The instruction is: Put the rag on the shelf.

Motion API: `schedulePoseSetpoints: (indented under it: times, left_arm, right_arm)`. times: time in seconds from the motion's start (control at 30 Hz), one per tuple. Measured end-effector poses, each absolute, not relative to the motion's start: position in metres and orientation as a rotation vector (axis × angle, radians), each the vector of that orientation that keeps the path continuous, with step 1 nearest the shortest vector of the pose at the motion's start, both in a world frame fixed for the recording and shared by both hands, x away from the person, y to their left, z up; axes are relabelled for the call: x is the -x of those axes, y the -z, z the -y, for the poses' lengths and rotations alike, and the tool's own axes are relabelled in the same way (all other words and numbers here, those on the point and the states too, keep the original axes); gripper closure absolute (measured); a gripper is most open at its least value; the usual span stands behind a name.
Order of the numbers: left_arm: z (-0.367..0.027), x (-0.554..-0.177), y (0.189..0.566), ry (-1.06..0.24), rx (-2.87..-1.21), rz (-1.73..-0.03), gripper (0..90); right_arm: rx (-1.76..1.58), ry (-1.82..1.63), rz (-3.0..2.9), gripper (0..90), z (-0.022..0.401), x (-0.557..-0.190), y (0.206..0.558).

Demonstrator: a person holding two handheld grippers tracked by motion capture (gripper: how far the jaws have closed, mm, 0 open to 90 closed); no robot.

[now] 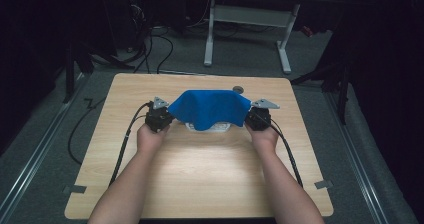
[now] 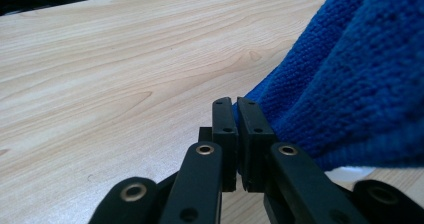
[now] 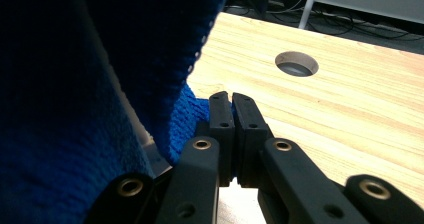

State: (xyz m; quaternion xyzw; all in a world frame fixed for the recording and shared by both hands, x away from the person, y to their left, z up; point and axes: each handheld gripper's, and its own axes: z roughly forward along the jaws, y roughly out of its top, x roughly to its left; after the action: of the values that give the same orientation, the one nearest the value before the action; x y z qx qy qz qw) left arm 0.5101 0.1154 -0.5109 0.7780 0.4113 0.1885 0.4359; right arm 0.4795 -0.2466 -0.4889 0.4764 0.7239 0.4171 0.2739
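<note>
The bench (image 1: 200,174) lies bare and wide on my near side, with free wood out to both side edges. The blue cloth (image 1: 210,109) hangs stretched between my hands over the middle, sagging onto a white thing (image 1: 220,128) beneath. My left gripper (image 2: 237,102) pinches its left corner, jaws nearly together; my right gripper (image 3: 231,96) likewise clamps the right corner. A round hole (image 3: 297,64) sits near the far edge.
</note>
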Motion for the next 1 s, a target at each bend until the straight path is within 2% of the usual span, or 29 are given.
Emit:
schedulePoseSetpoints:
  times: [0.13,0.4,0.63,1.0]
  left_arm:
    - [-0.118,-0.509,0.51,-0.474,-1.931,-1.035,85.5]
    - [-0.13,-0.508,0.503,-0.491,-1.907,-1.087,74.0]
    - [-0.143,-0.507,0.498,-0.51,-1.875,-1.131,61.8]
    - [-0.162,-0.5,0.494,-0.564,-1.848,-1.16,50.5]
  right_arm:
    - [-1.288,-1.125,-1.937,85.6,0.248,-0.478,0.486]
    - [-1.303,-1.12,-1.902,77.1,0.254,-0.476,0.478]
    - [-1.308,-1.109,-1.878,74.6,0.263,-0.473,0.471]
    - [-1.319,-1.08,-1.849,72.2,0.275,-0.468,0.463]
